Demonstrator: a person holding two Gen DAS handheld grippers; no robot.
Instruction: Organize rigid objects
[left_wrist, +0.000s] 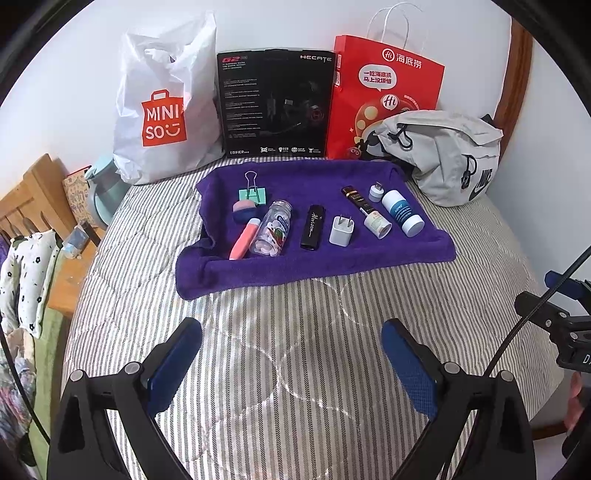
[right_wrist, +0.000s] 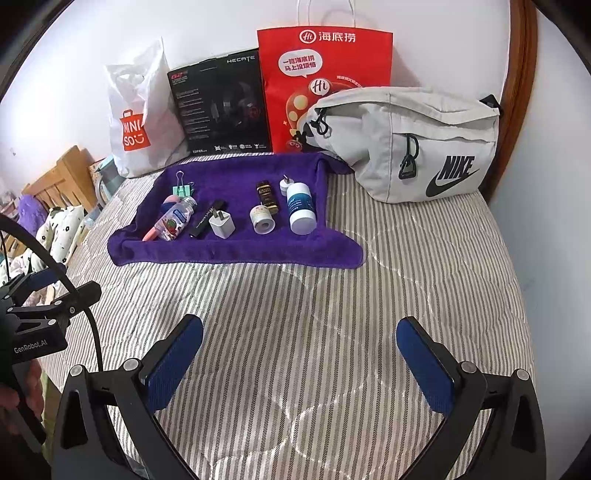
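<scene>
A purple towel (left_wrist: 314, 269) (right_wrist: 236, 254) lies on the striped bed and carries several small items: a green binder clip (left_wrist: 252, 192), a pink tube (left_wrist: 243, 239), a clear pill bottle (left_wrist: 272, 229) (right_wrist: 176, 218), a black lighter (left_wrist: 312, 227), a white charger plug (left_wrist: 341, 230) (right_wrist: 221, 224), a dark slim tube (left_wrist: 357, 201), a white-and-blue bottle (left_wrist: 402, 213) (right_wrist: 301, 208). My left gripper (left_wrist: 291, 339) hangs open over the bedding, short of the towel. Over to the right, my right gripper (right_wrist: 299, 338) is likewise open and holds nothing.
Against the wall stand a white plastic bag (left_wrist: 162, 103), a black headset box (left_wrist: 275, 103) and a red paper bag (left_wrist: 384, 92). A grey waist bag (right_wrist: 413, 144) lies at the right. A wooden bed frame (left_wrist: 33, 199) and clutter border the left side.
</scene>
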